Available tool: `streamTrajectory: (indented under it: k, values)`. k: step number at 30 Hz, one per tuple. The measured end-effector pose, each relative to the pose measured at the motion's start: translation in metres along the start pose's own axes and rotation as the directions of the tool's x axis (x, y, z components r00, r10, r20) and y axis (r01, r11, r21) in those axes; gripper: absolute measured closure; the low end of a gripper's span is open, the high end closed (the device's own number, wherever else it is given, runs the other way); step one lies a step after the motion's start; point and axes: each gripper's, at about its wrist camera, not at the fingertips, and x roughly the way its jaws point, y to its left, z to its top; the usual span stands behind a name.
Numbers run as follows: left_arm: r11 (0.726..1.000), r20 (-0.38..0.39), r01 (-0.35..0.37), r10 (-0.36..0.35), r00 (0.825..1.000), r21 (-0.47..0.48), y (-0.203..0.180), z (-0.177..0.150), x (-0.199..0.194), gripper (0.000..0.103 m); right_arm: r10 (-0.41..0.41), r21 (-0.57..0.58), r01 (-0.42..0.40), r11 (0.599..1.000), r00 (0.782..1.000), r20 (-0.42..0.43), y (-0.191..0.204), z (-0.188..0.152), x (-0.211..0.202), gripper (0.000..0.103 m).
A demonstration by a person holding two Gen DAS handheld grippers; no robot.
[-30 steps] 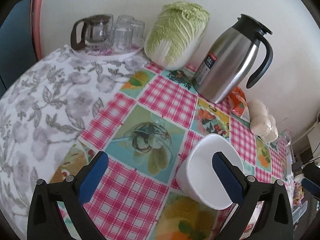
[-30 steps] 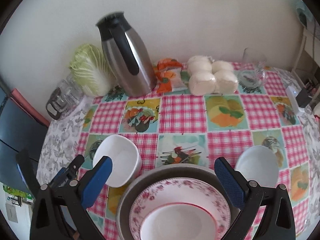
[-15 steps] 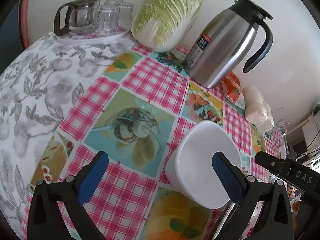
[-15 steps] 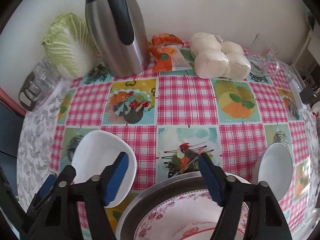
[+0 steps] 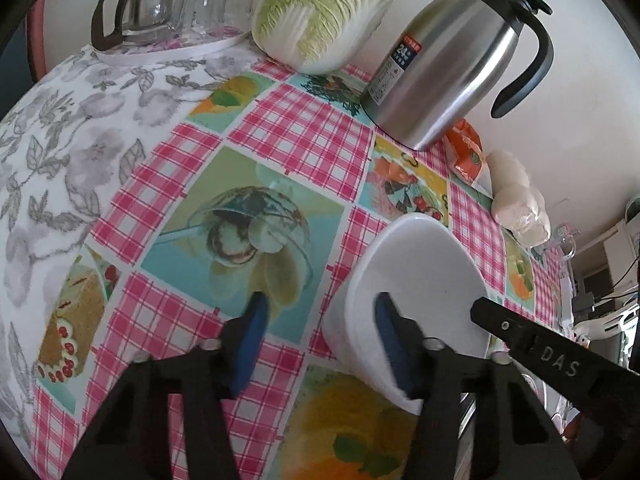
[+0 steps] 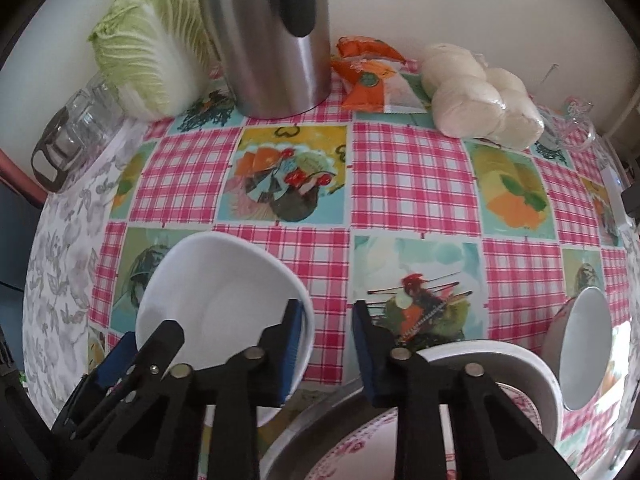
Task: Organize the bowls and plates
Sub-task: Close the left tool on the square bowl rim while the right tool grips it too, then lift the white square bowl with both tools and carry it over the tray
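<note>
The white bowl sits on the checked counter, just left of a stack of plates at the near edge. The left hand-held gripper straddles the bowl's left wall: its right finger is inside the bowl, its left finger outside over the cloth, and the jaws are closing, with the outer pad not yet touching the wall. The right hand-held gripper straddles the bowl's right rim in the same way, left finger inside, right finger outside over the cloth beside the plates; its jaws are closing too, with a gap left between the outer pad and the rim. A second white bowl lies tilted at the far right of the plates. Along the wall stand a steel jug, a cabbage, a tray of glasses, an orange packet and a bag of buns.
</note>
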Motion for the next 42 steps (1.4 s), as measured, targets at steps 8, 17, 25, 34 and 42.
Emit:
streamTrajectory:
  k: [8,17,25,34,42]
  values:
    - [1.000,-0.026,0.018,-0.018,0.999,-0.006,-0.002,-0.004,0.011,0.060,-0.022,-0.029,0.022,0.999,1.000,-0.016,0.013,-0.002,0.013,0.093]
    - [0.999,-0.059,0.032,-0.033,0.998,-0.017,-0.007,-0.009,0.024,0.064,-0.044,-0.050,0.043,0.998,0.999,-0.014,0.017,0.001,0.015,0.092]
    - [0.999,-0.053,0.041,-0.041,0.998,0.001,-0.009,-0.009,0.023,0.071,-0.044,-0.073,0.043,0.996,0.999,-0.008,0.019,0.000,0.016,0.092]
    - [0.999,-0.040,0.033,-0.032,0.999,0.021,-0.009,-0.008,0.015,0.073,-0.035,-0.065,0.034,0.997,0.999,-0.009,0.020,-0.004,0.012,0.092]
    - [0.997,0.003,0.037,-0.038,0.999,0.072,-0.019,-0.008,-0.012,0.074,0.007,-0.049,-0.006,0.999,1.000,0.022,0.017,-0.007,-0.014,0.093]
